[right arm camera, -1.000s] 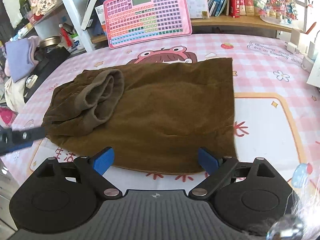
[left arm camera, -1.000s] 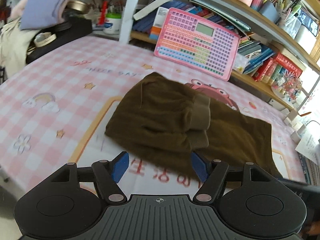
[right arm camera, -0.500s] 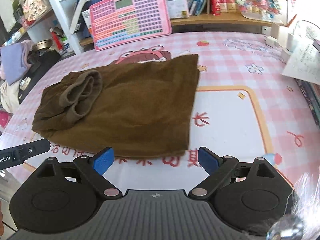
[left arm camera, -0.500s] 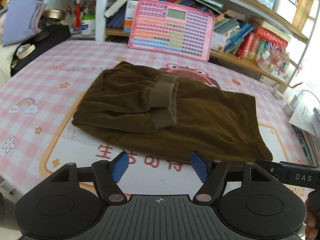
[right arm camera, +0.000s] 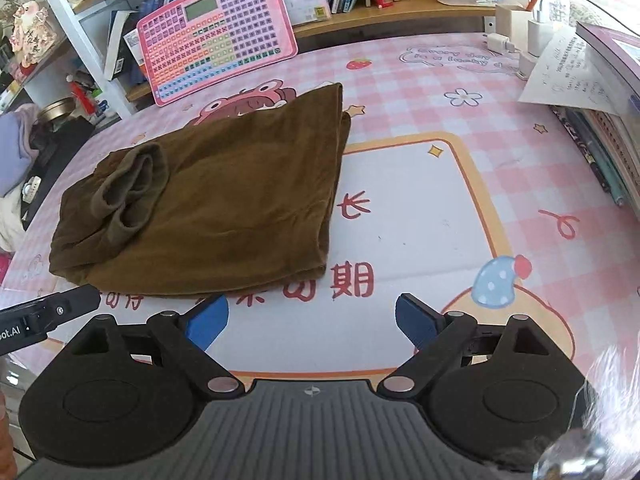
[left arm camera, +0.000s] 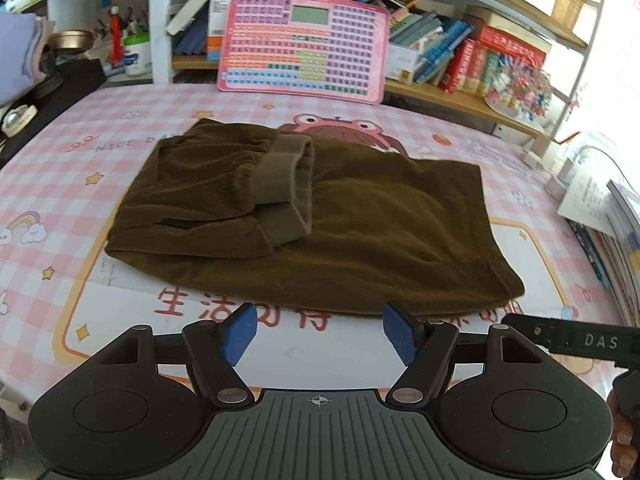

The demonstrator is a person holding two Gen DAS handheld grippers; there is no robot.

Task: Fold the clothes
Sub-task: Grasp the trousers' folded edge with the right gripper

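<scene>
A brown corduroy garment (left arm camera: 360,236) lies folded flat on the pink checked table cover (left arm camera: 80,128), its ribbed cuffs (left arm camera: 284,184) turned back on top at the left. In the right wrist view the same garment (right arm camera: 224,200) fills the left middle. My left gripper (left arm camera: 320,334) hovers just short of the garment's near edge, open, nothing between its blue pads. My right gripper (right arm camera: 312,318) is open too, off the garment's near right corner, over the printed mat. A bit of each gripper shows at the edge of the other's view.
A pink keyboard toy (left arm camera: 304,44) leans against shelves of books (left arm camera: 480,52) behind the table. Stacked books and papers (right arm camera: 592,92) line the right edge. Purple clothing (left arm camera: 20,56) and dark clutter sit at the far left. Bare printed mat (right arm camera: 420,208) lies right of the garment.
Both grippers have swung sideways along the table's near edge and rolled; the garment now sits squarer in the left view and further left in the right view. The cloth itself has not moved.
</scene>
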